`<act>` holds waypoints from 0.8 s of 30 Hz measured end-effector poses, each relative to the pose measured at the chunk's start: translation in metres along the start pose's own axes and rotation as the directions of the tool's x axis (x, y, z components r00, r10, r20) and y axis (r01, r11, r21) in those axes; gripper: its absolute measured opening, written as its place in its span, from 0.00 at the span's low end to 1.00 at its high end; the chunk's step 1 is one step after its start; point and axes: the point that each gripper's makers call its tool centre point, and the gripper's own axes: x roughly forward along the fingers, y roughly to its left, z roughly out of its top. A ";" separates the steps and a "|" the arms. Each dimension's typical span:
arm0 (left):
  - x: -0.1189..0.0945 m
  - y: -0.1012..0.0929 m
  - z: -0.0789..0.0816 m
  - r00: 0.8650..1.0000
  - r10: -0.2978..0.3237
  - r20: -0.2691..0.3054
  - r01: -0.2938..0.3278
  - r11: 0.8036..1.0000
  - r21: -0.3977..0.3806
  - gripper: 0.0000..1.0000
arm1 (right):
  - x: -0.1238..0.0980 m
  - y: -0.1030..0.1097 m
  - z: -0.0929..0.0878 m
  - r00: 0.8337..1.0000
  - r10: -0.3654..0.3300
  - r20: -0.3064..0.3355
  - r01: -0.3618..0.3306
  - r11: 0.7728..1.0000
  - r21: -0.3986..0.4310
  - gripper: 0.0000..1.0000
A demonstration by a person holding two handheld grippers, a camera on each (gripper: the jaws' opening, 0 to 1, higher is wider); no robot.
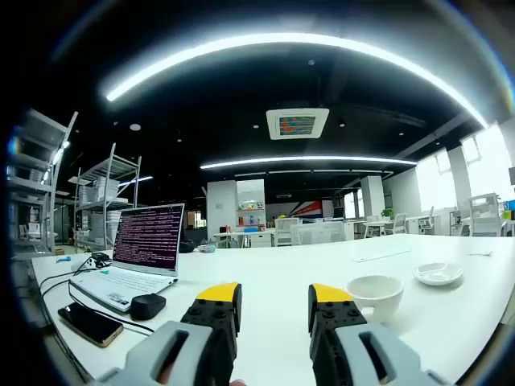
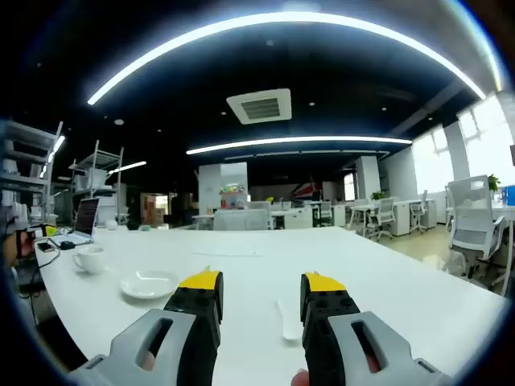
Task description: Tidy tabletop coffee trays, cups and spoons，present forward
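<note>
In the left gripper view a white cup [image 1: 375, 294] stands on the white table [image 1: 273, 273] just right of my left gripper [image 1: 274, 296], which is open with nothing between its yellow-tipped jaws. A white saucer [image 1: 438, 274] lies further right. In the right gripper view the same saucer [image 2: 148, 284] lies left of my right gripper [image 2: 261, 285], with the cup [image 2: 89, 258] further left. A white spoon [image 2: 288, 321] lies on the table between the jaws of the right gripper, which is open and apart from it.
An open laptop [image 1: 138, 253], a black mouse [image 1: 147, 305], a phone [image 1: 89, 323] and cables sit at the table's left end. Metal shelves [image 1: 103, 197] stand behind. White chairs [image 2: 473, 225] and other desks fill the room to the right.
</note>
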 end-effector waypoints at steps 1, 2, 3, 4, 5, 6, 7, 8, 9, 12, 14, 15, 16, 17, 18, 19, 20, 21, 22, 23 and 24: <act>0.000 0.000 0.000 1.000 0.000 0.001 0.000 1.000 0.001 0.35 | 0.000 0.000 0.000 1.000 -0.001 0.000 0.001 1.000 0.000 0.39; 0.000 0.000 0.000 1.000 0.000 0.000 0.000 1.000 0.002 0.35 | 0.000 0.000 -0.001 1.000 -0.002 -0.001 0.002 1.000 0.001 0.39; 0.001 -0.001 0.001 1.000 -0.001 -0.001 0.001 1.000 0.003 0.35 | 0.000 0.000 -0.001 1.000 -0.003 -0.002 0.003 1.000 0.001 0.39; 0.001 -0.001 0.001 1.000 -0.002 -0.001 0.002 1.000 0.003 0.35 | 0.000 0.000 -0.001 1.000 -0.003 -0.003 0.003 1.000 0.002 0.39; 0.001 -0.001 0.001 1.000 -0.002 0.000 0.002 1.000 0.002 0.35 | 0.000 0.000 -0.001 1.000 -0.003 -0.003 0.003 1.000 0.001 0.39; 0.001 -0.001 0.001 1.000 -0.002 0.000 0.002 1.000 0.001 0.35 | 0.000 0.000 -0.001 1.000 -0.004 -0.004 0.004 1.000 0.001 0.39; 0.001 -0.001 0.001 1.000 -0.001 -0.001 0.001 1.000 0.001 0.35 | 0.000 0.000 -0.001 1.000 -0.004 -0.004 0.004 1.000 0.001 0.39; 0.001 -0.001 0.001 1.000 0.000 -0.002 0.000 1.000 0.001 0.35 | 0.000 -0.001 -0.001 1.000 -0.004 -0.003 0.004 1.000 0.002 0.39; 0.001 0.000 0.001 1.000 0.001 -0.002 -0.001 1.000 0.001 0.35 | 0.000 -0.001 0.000 1.000 -0.005 -0.003 0.005 1.000 0.001 0.39; -0.001 0.001 0.002 1.000 0.005 -0.005 -0.005 1.000 0.001 0.34 | 0.001 -0.003 -0.002 1.000 -0.012 -0.017 0.012 1.000 0.000 0.38; -0.002 0.003 0.002 1.000 0.007 -0.005 -0.007 1.000 0.003 0.34 | 0.001 -0.003 -0.003 1.000 -0.012 -0.024 0.012 1.000 0.000 0.38; -0.002 0.003 0.003 1.000 0.008 -0.006 -0.008 1.000 0.002 0.34 | 0.001 -0.003 -0.004 1.000 -0.011 -0.026 0.011 1.000 0.000 0.38; -0.003 0.004 0.003 1.000 0.008 -0.007 -0.008 1.000 0.002 0.34 | 0.001 -0.003 -0.004 1.000 -0.010 -0.026 0.010 1.000 0.000 0.39; -0.003 0.004 0.003 1.000 0.009 -0.008 -0.009 1.000 0.003 0.34 | 0.001 -0.003 -0.004 1.000 -0.008 -0.025 0.008 1.000 0.001 0.39; -0.003 0.005 0.004 1.000 0.009 -0.006 -0.009 1.000 0.003 0.34 | 0.001 -0.002 -0.004 1.000 -0.006 -0.024 0.006 1.000 0.002 0.40; -0.003 0.006 0.004 1.000 0.009 -0.006 -0.009 1.000 0.003 0.34 | 0.001 -0.002 -0.004 1.000 -0.005 -0.024 0.005 1.000 0.004 0.40; -0.003 0.006 0.004 1.000 0.008 -0.007 -0.008 1.000 0.003 0.34 | 0.001 -0.001 -0.004 1.000 -0.002 -0.026 0.002 1.000 0.003 0.40; -0.003 0.007 0.005 1.000 0.008 -0.007 -0.008 1.000 0.005 0.34 | 0.001 -0.001 -0.004 1.000 0.000 -0.026 0.000 1.000 0.001 0.40; -0.004 0.007 0.005 1.000 0.006 -0.009 -0.006 1.000 0.011 0.33 | 0.001 0.000 -0.005 1.000 0.001 -0.028 -0.001 1.000 0.000 0.40; -0.004 0.008 0.005 1.000 0.007 -0.009 -0.007 1.000 0.010 0.34 | 0.001 0.000 -0.004 1.000 0.003 -0.027 -0.003 1.000 0.000 0.40; -0.004 0.008 0.006 1.000 0.004 -0.007 -0.004 1.000 0.007 0.34 | 0.001 0.001 -0.004 1.000 0.005 -0.028 -0.005 1.000 0.001 0.40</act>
